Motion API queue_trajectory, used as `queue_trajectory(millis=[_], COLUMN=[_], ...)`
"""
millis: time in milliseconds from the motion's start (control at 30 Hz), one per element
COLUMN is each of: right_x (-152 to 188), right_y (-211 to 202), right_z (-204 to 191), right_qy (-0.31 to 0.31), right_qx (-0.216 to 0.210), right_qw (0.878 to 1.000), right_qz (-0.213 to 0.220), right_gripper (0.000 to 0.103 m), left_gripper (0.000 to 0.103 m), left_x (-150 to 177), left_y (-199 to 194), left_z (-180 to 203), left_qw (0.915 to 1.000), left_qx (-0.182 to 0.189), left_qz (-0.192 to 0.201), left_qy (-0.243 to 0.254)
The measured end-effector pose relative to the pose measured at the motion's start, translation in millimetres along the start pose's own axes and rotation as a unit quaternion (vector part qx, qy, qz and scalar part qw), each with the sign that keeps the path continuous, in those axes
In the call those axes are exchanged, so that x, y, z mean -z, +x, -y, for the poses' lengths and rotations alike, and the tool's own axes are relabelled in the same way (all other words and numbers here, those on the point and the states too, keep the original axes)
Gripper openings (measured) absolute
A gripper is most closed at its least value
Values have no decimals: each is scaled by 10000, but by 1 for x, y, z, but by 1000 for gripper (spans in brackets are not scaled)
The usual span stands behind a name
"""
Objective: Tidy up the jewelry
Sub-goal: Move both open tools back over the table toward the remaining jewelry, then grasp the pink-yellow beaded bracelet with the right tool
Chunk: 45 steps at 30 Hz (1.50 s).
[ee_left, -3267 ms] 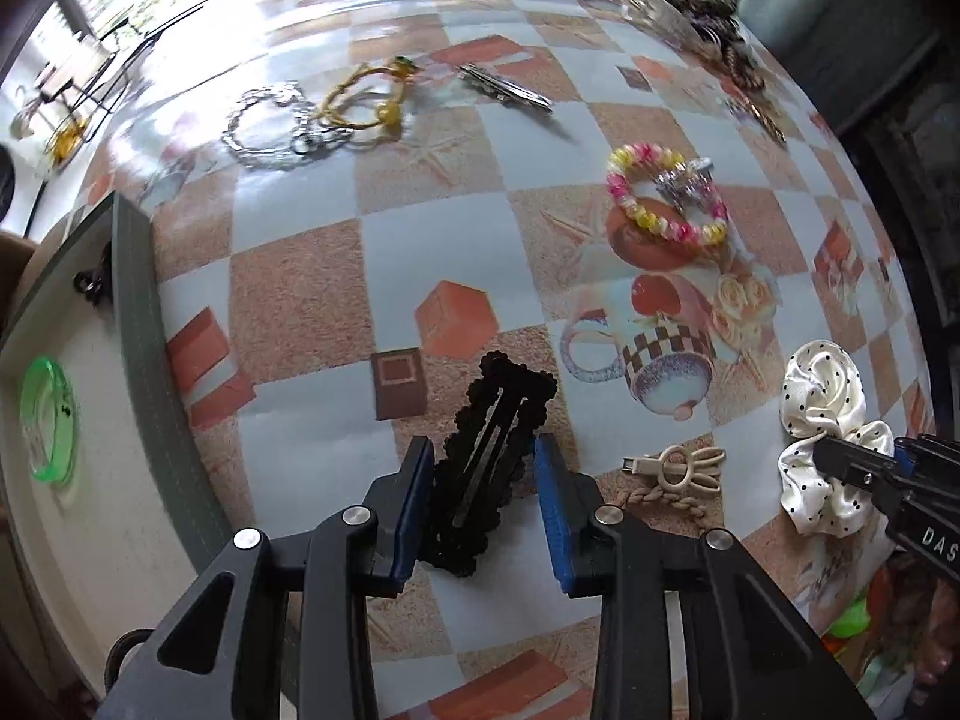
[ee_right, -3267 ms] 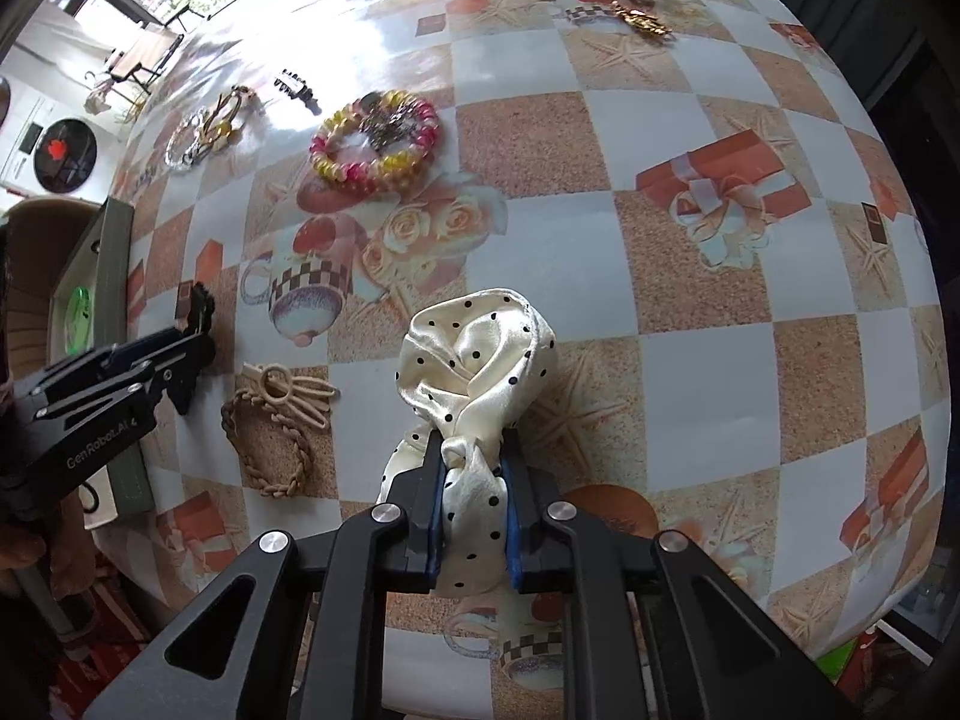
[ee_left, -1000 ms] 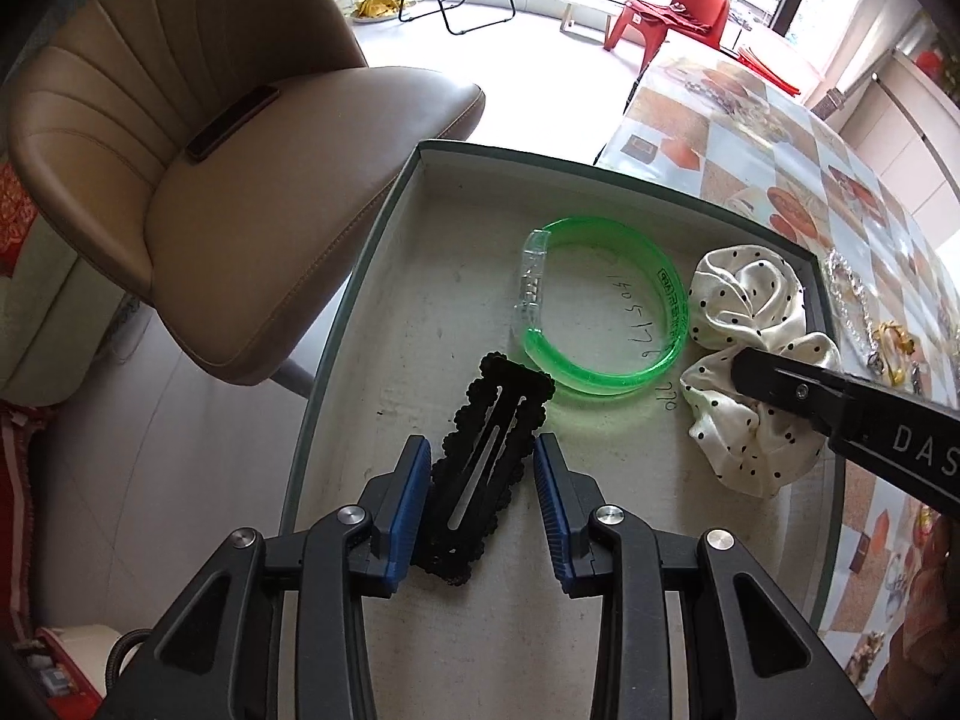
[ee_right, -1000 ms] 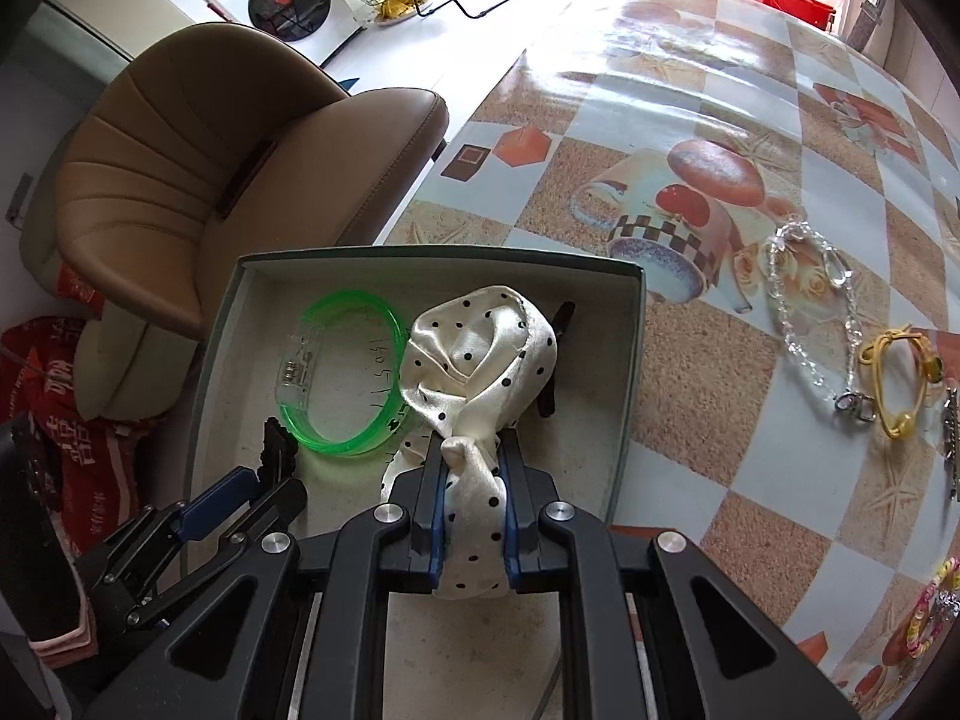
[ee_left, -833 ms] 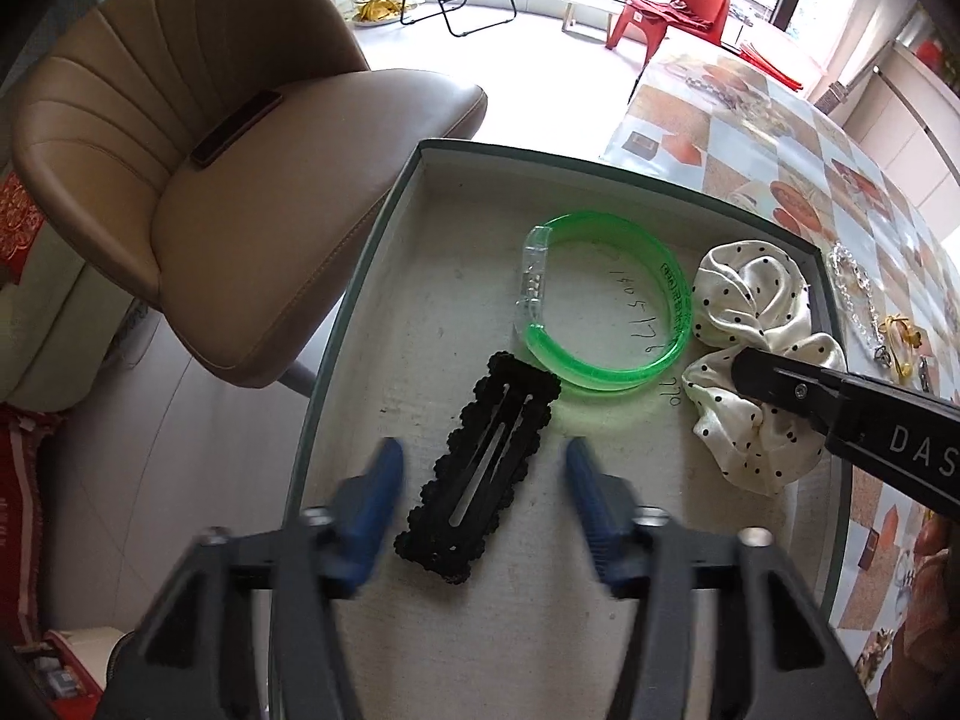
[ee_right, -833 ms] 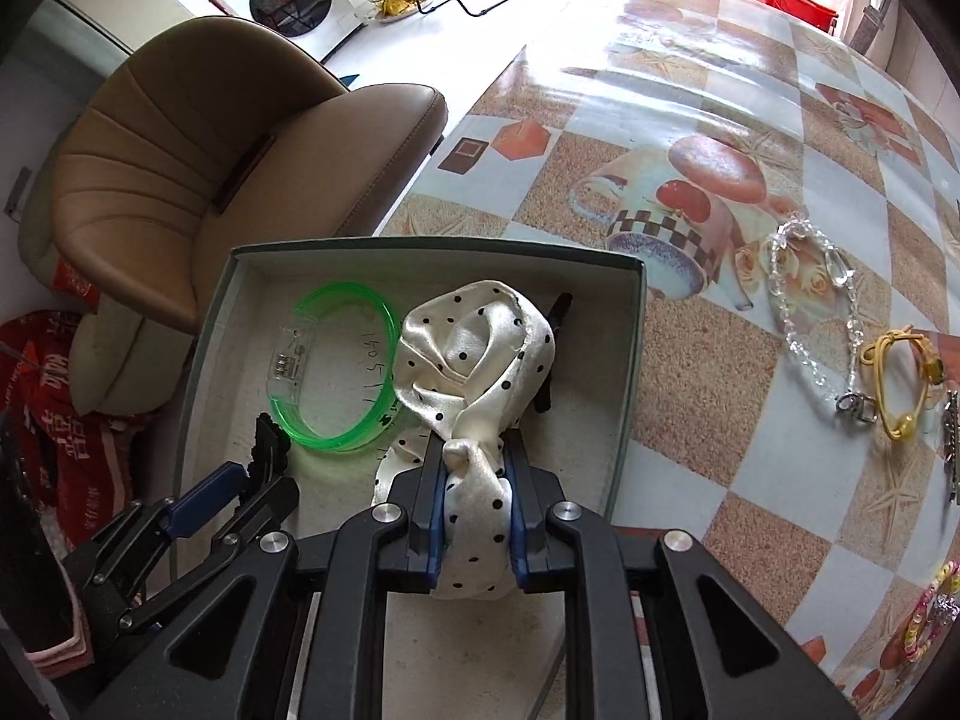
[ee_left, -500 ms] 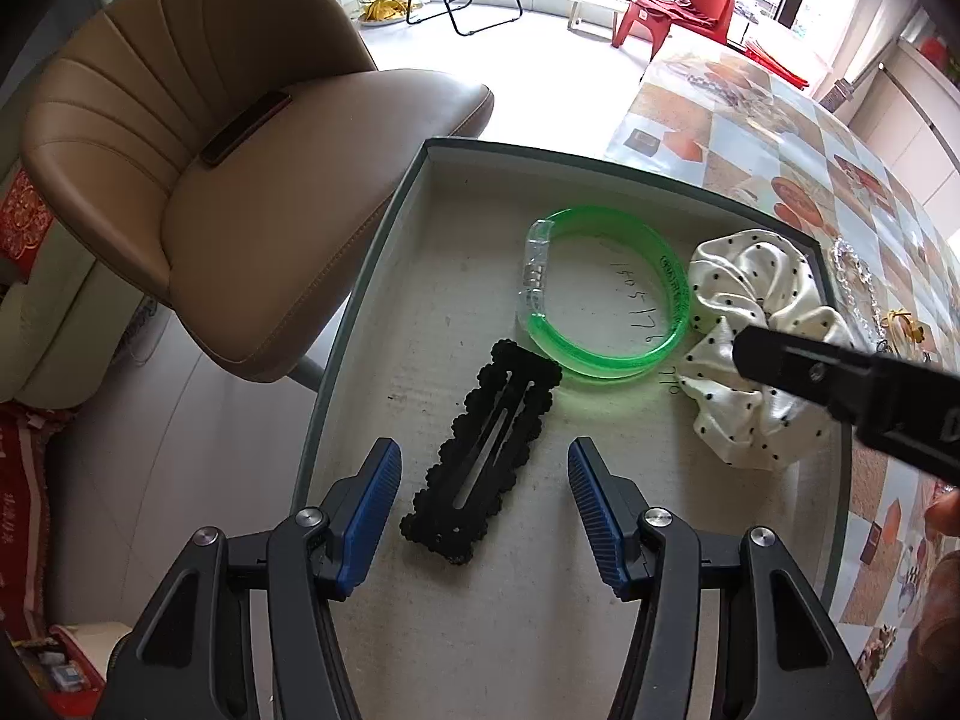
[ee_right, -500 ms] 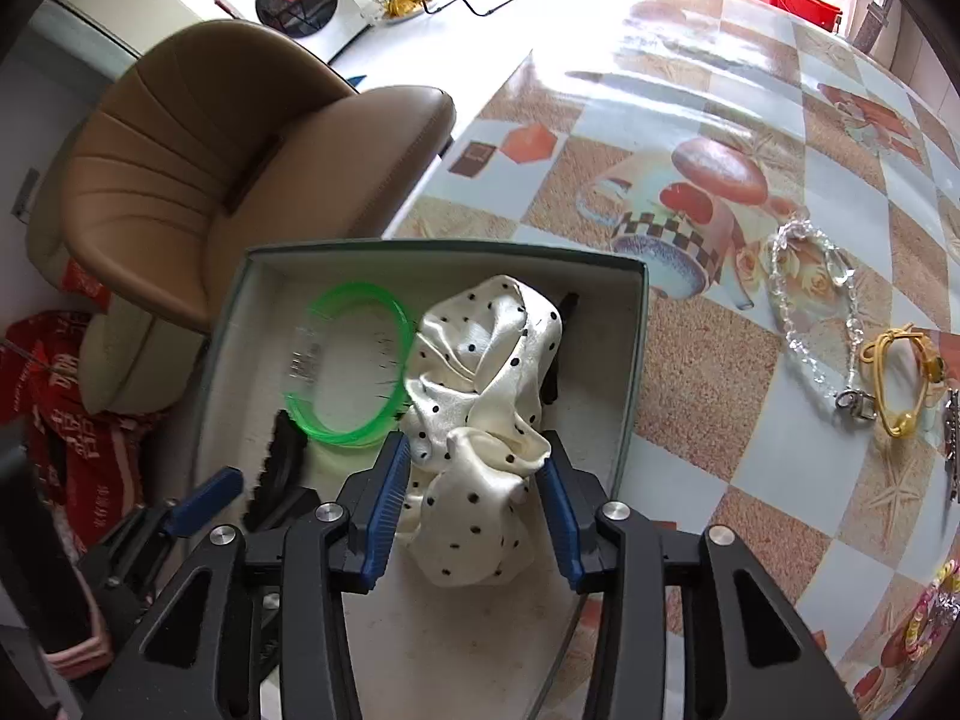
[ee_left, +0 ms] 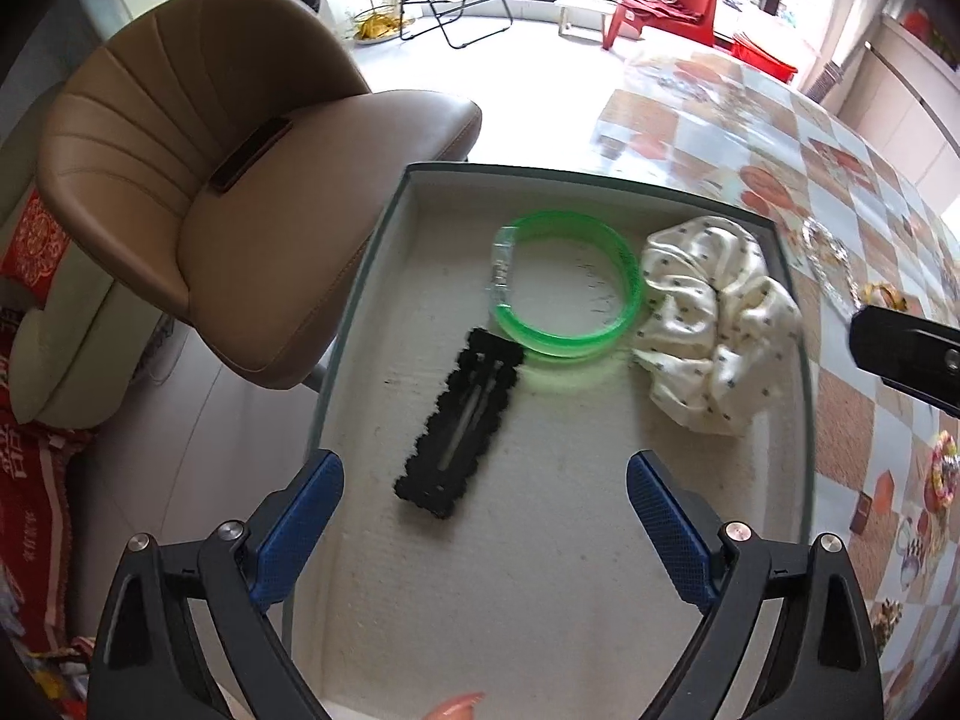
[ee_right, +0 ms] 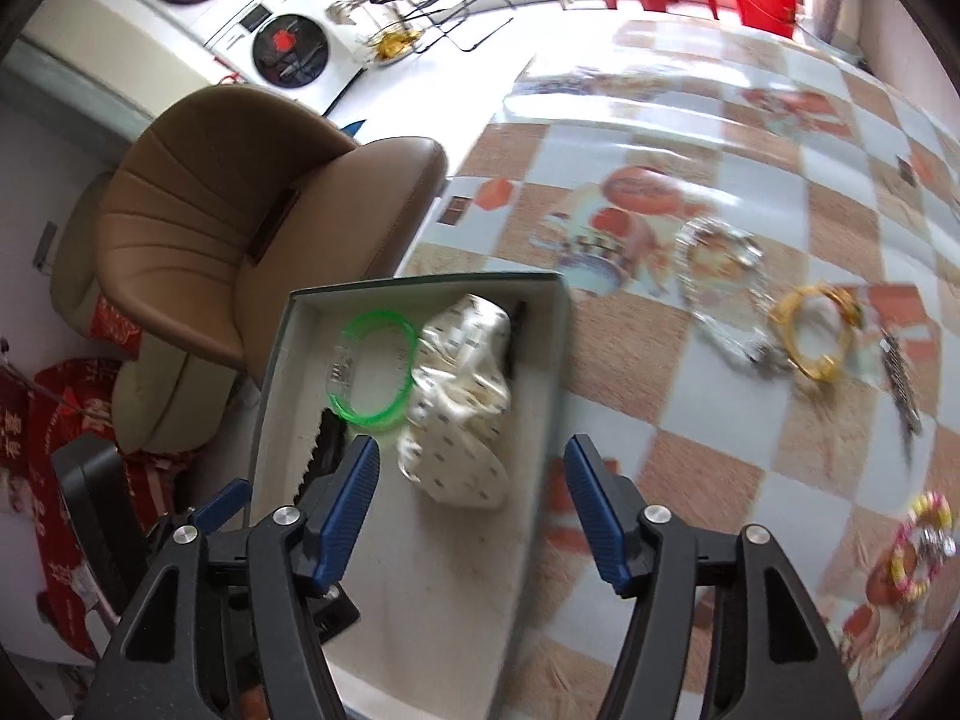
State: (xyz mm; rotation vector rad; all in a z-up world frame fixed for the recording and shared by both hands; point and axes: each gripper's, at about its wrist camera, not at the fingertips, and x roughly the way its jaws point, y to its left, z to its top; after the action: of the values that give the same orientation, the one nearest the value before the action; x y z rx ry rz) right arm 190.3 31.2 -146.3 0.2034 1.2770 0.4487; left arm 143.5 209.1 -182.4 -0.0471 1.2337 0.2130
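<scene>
A shallow box (ee_left: 384, 222) with a pale lining holds a black scalloped hair clip (ee_left: 459, 423), a green bangle (ee_left: 564, 285) and a white polka-dot scrunchie (ee_left: 714, 324). My left gripper (ee_left: 483, 513) is open and empty, above the box just behind the clip. My right gripper (ee_right: 468, 489) is open and empty, raised above the box (ee_right: 558, 324) near the scrunchie (ee_right: 459, 402); the bangle (ee_right: 372, 369) lies beside it. On the table lie a clear bead bracelet (ee_right: 720, 294), a yellow hair tie (ee_right: 816, 330) and a pink-yellow bead bracelet (ee_right: 918, 546).
The box sits at the corner of the checked tablecloth (ee_right: 690, 420). A tan padded chair (ee_left: 228, 162) stands right beside the box, off the table edge. A dark metal hair clip (ee_right: 900, 384) lies past the yellow hair tie.
Both grippers opened: the left let go of the black clip and the right let go of the scrunchie, both inside the box. Both have since pulled back and up.
</scene>
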Motion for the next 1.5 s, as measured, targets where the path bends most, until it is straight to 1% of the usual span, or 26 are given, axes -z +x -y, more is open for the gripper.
queue_trajectory(millis=[33, 67, 100, 133, 267, 333, 433, 467, 533, 667, 833, 933, 1033, 1100, 1133, 1200, 1233, 1300, 1400, 1500], right_x=[3, 7, 9, 12, 27, 35, 48, 53, 64, 83, 95, 98, 97, 94, 92, 89, 86, 84, 79, 75], right_y=[-6, -12, -18, -23, -45, -55, -69, -74, -85, -100, -110, -115, -116, -115, -115, -113, -111, -108, -102, -95], right_z=[6, 13, 19, 25, 54, 70, 93, 100, 118, 154, 188, 202, 212, 215, 217, 219, 220, 221, 222, 221], right_qy=[76, 150, 217, 276, 524, 666, 850, 911, 1069, 1324, 1498, 1528, 1482, 1434, 1417, 1368, 1325, 1269, 1161, 1046], right_qx=[13, 44, 78, 107, 259, 334, 509, 570, 744, 1087, 1395, 1489, 1531, 1530, 1522, 1504, 1490, 1456, 1386, 1325], right_qw=[10000, 9999, 9997, 9995, 9981, 9970, 9946, 9937, 9907, 9844, 9781, 9761, 9758, 9765, 9769, 9778, 9786, 9799, 9823, 9844], right_qz=[24, 53, 90, 130, 199, 223, 299, 326, 401, 403, 374, 426, 484, 491, 495, 505, 505, 505, 488, 491], right_gripper=[71, 74, 80, 82, 83, 86, 96, 103, 103, 103, 103, 103, 98, 91, 89, 75, 72, 60, 51, 47], left_gripper=[103, 103, 103, 103, 103, 103, 103, 103, 103, 103, 103, 103, 103, 103, 103, 103, 103, 103, 103, 103], left_x=[1, 1, 1, 2, 3, 3, 3, 3, 3, 3, 3, 4, 8, 14, 16, 21, 22, 23, 19, 11], left_y=[-3, -6, -10, -13, -27, -34, -45, -49, -54, -59, -54, -48, -42, -40, -39, -37, -36, -33, -28, -22], left_z=[4, 7, 12, 17, 43, 58, 82, 91, 104, 131, 157, 171, 184, 191, 194, 199, 201, 204, 204, 205], left_qw=[10000, 10000, 9999, 9997, 9983, 9970, 9947, 9936, 9920, 9885, 9876, 9870, 9847, 9828, 9822, 9809, 9807, 9808, 9821, 9835], left_qx=[-1, 12, 40, 68, 231, 325, 460, 517, 611, 762, 870, 935, 1017, 1053, 1061, 1062, 1062, 1049, 1057, 1080], left_qz=[12, 40, 62, 77, 138, 181, 254, 278, 292, 295, 203, 87, -37, -99, -121, -159, -171, -192, -197, -166], left_qy=[51, 84, 151, 214, 514, 673, 884, 963, 1066, 1273, 1289, 1307, 1411, 1515, 1548, 1620, 1635, 1630, 1547, 1440])
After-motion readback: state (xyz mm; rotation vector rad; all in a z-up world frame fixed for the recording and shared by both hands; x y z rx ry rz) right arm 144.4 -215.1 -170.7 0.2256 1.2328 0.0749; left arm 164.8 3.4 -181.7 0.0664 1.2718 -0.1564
